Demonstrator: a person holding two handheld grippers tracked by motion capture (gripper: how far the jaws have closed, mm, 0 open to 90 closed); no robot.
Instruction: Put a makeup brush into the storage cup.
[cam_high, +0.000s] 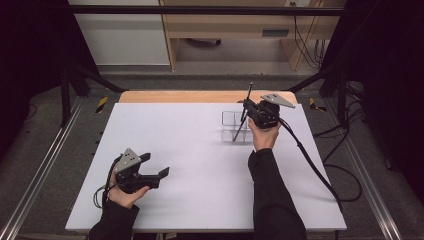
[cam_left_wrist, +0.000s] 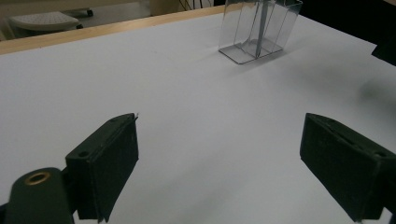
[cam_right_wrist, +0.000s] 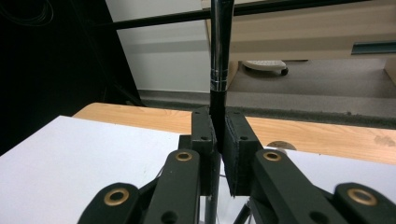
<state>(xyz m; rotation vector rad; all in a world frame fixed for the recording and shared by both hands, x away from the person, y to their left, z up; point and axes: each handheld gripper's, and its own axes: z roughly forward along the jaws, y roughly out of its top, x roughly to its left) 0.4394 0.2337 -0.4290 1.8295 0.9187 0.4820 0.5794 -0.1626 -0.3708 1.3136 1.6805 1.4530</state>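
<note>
A slim black and silver pen (cam_high: 248, 95) leans with its lower end inside a clear plastic holder with several compartments (cam_high: 230, 120) at the back right of the white table. My right gripper (cam_high: 246, 107) is shut on the pen's middle, above the holder. The right gripper view shows the pen (cam_right_wrist: 219, 46) rising upright from between the closed pads of the gripper (cam_right_wrist: 218, 135). At the front left my left gripper (cam_high: 156, 165) hovers low over the table, open and holding nothing. The left gripper view has its jaws (cam_left_wrist: 219, 135) spread wide, with the holder (cam_left_wrist: 243, 35) and the pen's lower part (cam_left_wrist: 262, 21) far ahead.
A white sheet (cam_high: 200, 165) covers the table, with a strip of bare wood (cam_high: 175, 96) along the far edge. Black frame bars and cables (cam_high: 345, 130) run along the right side. A wooden desk (cam_high: 225, 30) stands beyond the table.
</note>
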